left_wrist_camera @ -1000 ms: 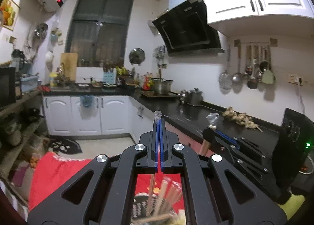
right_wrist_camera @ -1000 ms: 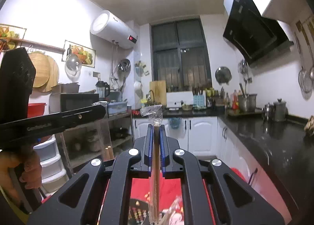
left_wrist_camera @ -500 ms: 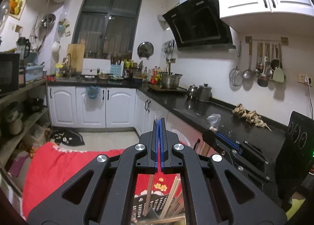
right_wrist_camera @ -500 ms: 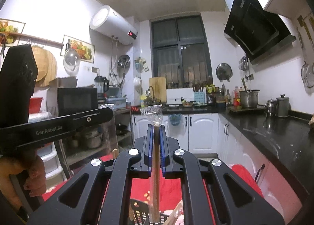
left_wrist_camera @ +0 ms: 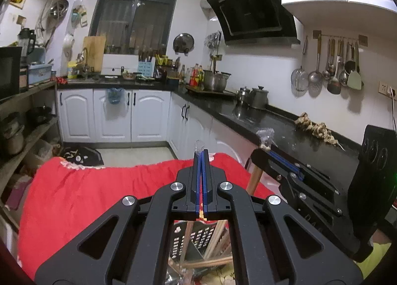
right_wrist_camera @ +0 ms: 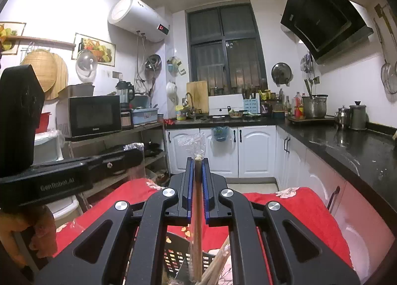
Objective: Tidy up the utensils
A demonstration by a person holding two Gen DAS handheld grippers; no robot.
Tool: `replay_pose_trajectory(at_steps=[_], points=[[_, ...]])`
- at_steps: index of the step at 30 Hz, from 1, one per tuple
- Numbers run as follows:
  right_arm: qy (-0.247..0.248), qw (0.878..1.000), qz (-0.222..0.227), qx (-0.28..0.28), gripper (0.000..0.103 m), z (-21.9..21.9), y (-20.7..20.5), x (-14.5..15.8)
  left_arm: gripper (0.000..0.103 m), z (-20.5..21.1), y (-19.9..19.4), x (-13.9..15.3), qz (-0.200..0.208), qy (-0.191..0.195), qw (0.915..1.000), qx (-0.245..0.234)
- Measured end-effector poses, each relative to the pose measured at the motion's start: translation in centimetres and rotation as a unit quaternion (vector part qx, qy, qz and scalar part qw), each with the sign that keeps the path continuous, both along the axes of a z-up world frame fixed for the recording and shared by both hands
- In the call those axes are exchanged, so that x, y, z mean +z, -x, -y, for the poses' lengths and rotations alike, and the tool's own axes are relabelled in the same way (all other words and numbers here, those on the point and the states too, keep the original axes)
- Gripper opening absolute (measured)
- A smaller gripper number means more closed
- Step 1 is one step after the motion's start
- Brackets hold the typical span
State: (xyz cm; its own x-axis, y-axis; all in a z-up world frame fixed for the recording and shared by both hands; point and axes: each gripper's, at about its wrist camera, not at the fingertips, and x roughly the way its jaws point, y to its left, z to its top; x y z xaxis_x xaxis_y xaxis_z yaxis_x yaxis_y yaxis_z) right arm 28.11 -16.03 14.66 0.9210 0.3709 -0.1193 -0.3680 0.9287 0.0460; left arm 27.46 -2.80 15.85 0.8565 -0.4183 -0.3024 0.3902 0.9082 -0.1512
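1. Right black two-finger gripper (right_wrist_camera: pixel 197 163): clenched on an upright plastic-wrapped wooden chopstick (right_wrist_camera: pixel 197 223), lower end inside the black perforated plastic basket (right_wrist_camera: pixel 173 255) at 6 o'clock
2. Left black gripper (left_wrist_camera: pixel 201 158): clenched on a thin clear-wrapped stick (left_wrist_camera: pixel 199 147) (material unclear)
3. Step, judged: lowering utensils into the basket on the red cloth (left_wrist_camera: pixel 99 185)
4. Next: descend, then loosen both grips

Under my claws I see a table with a red cloth (left_wrist_camera: pixel 99 193) that has flowers on it. A black basket (right_wrist_camera: pixel 178 257) with holes sits on the cloth, right below the claws. Wooden sticks (left_wrist_camera: pixel 213 240) stand inside it.
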Motion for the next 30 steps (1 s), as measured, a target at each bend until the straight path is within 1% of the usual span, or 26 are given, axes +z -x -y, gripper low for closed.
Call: replay_pose_trajectory(at_steps=[2, 3, 4, 6, 8, 12, 14, 16, 17, 18, 20, 22, 24, 26, 28, 30], points=[[0.001, 1.000, -0.005, -0.001, 0.007, -0.1, -0.1, -0.2, 0.000, 0.0, -0.1, -0.5, -0.007, -0.003, 1.0000, 0.001], [0.001, 1.000, -0.008, -0.001, 0.010, -0.1, -0.1, -0.4, 0.000, -0.1, -0.2, -0.7, -0.011, -0.004, 0.9999, 0.001], [0.000, 1.000, -0.011, -0.001, 0.016, 0.0, -0.1, -0.5, 0.000, -0.2, -0.4, -1.0, -0.017, -0.006, 0.9998, 0.000], [-0.003, 1.000, -0.017, -0.001, 0.024, 0.2, 0.0, -0.7, 0.007, -0.5, -0.5, -1.5, -0.029, -0.007, 0.9996, 0.001], [-0.003, 1.000, -0.021, 0.000, 0.025, 0.3, 0.2, -0.8, 0.022, -0.9, -0.5, -1.8, -0.034, -0.005, 0.9994, 0.002], [-0.006, 1.000, -0.024, -0.001, 0.031, 0.6, 0.7, -0.8, 0.034, -1.8, 0.2, -1.6, -0.034, 0.001, 0.9994, 0.007], [-0.006, 1.000, -0.025, -0.003, 0.032, 0.9, 1.3, -0.7, 0.046, -2.3, 0.6, -1.4, -0.032, 0.007, 0.9994, 0.011], [-0.005, 1.000, -0.027, -0.006, 0.035, 1.3, 1.9, -0.6, 0.051, -2.9, 1.2, -0.9, -0.027, 0.014, 0.9994, 0.016], [-0.004, 1.000, -0.029, -0.008, 0.036, 1.5, 2.1, -0.6, 0.056, -3.3, 1.5, -0.7, -0.025, 0.018, 0.9994, 0.018], [-0.003, 0.999, -0.033, -0.010, 0.039, 1.7, 2.4, -0.6, 0.059, -3.7, 2.0, -0.4, -0.024, 0.023, 0.9993, 0.019], [0.000, 0.999, -0.039, -0.013, 0.041, 2.3, 3.2, -0.6, 0.068, -4.1, 2.6, -0.1, -0.024, 0.027, 0.9991, 0.021], [0.002, 0.999, -0.045, -0.017, 0.046, 2.7, 4.0, -0.6, 0.076, -4.5, 3.4, 0.1, -0.024, 0.028, 0.9990, 0.025], [0.004, 0.998, -0.051, -0.020, 0.048, 3.1, 4.6, -0.7, 0.081, -4.8, 4.0, 0.1, -0.026, 0.031, 0.9988, 0.028], [0.009, 0.998, -0.058, -0.025, 0.053, 3.5, 5.6, -1.0, 0.090, -5.1, 4.8, 0.0, -0.029, 0.031, 0.9987, 0.028], [0.012, 0.997, -0.065, -0.027, 0.060, 3.8, 6.4, -1.3, 0.092, -5.2, 5.6, -0.2, -0.029, 0.029, 0.9987, 0.032], [0.016, 0.997, -0.071, -0.029, 0.065, 4.0, 7.2, -1.8, 0.092, -5.4, 6.4, -0.7, -0.032, 0.029, 0.9985, 0.033]])
